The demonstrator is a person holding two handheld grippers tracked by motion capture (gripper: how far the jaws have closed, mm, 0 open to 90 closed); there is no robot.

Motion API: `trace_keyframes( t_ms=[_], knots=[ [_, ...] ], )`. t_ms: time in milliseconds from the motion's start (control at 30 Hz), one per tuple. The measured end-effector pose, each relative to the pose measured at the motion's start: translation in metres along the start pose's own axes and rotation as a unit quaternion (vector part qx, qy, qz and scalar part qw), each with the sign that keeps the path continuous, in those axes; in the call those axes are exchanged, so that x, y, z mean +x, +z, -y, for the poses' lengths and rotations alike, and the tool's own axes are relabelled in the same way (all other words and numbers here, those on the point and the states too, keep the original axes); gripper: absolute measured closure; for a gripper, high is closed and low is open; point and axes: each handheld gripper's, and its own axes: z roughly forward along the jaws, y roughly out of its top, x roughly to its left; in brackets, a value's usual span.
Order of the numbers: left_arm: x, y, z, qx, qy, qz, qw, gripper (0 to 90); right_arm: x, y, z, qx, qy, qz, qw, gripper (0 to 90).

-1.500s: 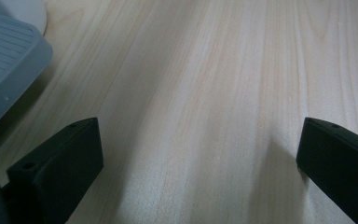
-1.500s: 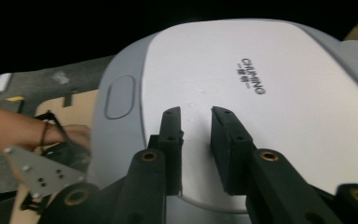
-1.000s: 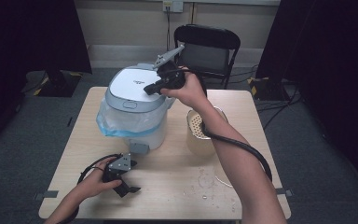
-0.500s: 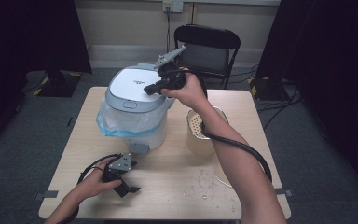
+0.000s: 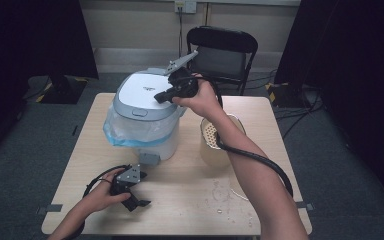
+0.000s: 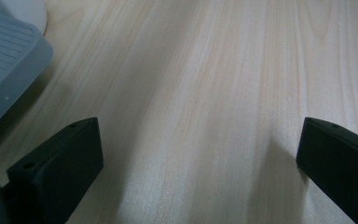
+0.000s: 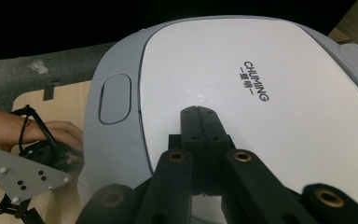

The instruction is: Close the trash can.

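text: "CHUMING" in dark letters | below it: a small line of characters, too small to read | stands on: white lid [image 7: 261, 93] of the cooker [image 5: 147, 115]

White-and-grey cooker lid [image 7: 261, 93], black lettering

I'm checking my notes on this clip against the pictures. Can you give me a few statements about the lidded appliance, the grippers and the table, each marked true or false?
1. The right hand-held gripper has its jaws shut, over the appliance lid. True.
2. The left hand-held gripper is clamped on a cup. False: its jaws stand wide open over bare table.
3. The lid is raised. False: it lies closed on the appliance.
4. A plastic bag is wrapped around the appliance body. True.
5. A cream perforated container stands on the table to the appliance's right. True.
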Motion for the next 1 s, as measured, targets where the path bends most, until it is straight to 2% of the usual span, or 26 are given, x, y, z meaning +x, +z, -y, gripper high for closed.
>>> trace_keyframes(
  t_ms=[233, 267, 400, 500, 533, 667, 700, 767, 800, 900, 933, 1000],
  knots=[
    [0.0, 0.0, 0.0, -0.001, -0.001, -0.001, 1.0, 0.0, 0.0, 0.0, -0.002, 0.009, 0.006, 0.002, 0.9999, 90.0],
    [0.0, 0.0, 0.0, -0.001, -0.001, -0.001, 1.0, 0.0, 0.001, 0.0, -0.002, 0.008, 0.001, 0.003, 1.0, 90.0],
    [-0.001, 0.001, 0.0, -0.004, -0.003, -0.001, 1.0, 0.0, 0.0, 0.0, 0.0, 0.001, 0.01, 0.0, 1.0, 90.0],
    [-0.001, 0.0, 0.0, -0.003, -0.002, -0.001, 1.0, 0.0, 0.002, 0.0, 0.001, -0.001, -0.001, 0.006, 1.0, 90.0],
    [-0.001, 0.0, 0.0, -0.002, -0.002, -0.001, 1.0, 0.0, 0.002, -0.001, 0.0, 0.0, 0.0, 0.001, 1.0, 90.0],
    [0.0, 0.0, 0.0, -0.001, -0.002, -0.001, 1.0, 0.0, 0.005, -0.002, 0.001, -0.002, 0.001, 0.007, 1.0, 90.0],
    [-0.001, 0.0, 0.0, -0.003, -0.002, -0.001, 1.0, 0.0, 0.005, -0.002, 0.002, -0.006, 0.004, 0.015, 0.9999, 87.0],
    [-0.001, 0.0, 0.0, -0.003, -0.002, -0.001, 1.0, 0.0, 0.005, -0.003, 0.005, -0.012, 0.013, 0.01, 0.9998, 80.4],
    [0.0, 0.0, 0.0, -0.001, -0.002, -0.001, 1.0, 0.0, 0.004, -0.004, 0.006, -0.015, 0.017, 0.014, 0.9996, 76.2],
    [0.0, 0.0, 0.0, -0.001, -0.001, -0.001, 1.0, 0.0, 0.0, -0.01, 0.01, -0.019, 0.039, 0.028, 0.9987, 57.4],
    [0.0, 0.0, 0.0, -0.001, -0.001, -0.001, 1.0, 0.0, -0.001, -0.012, 0.011, -0.018, 0.042, 0.027, 0.9986, 56.5],
    [0.0, 0.0, 0.0, -0.001, 0.001, -0.003, 1.0, 0.0, -0.001, -0.016, 0.015, -0.014, 0.032, 0.032, 0.9989, 44.3]
  ],
)
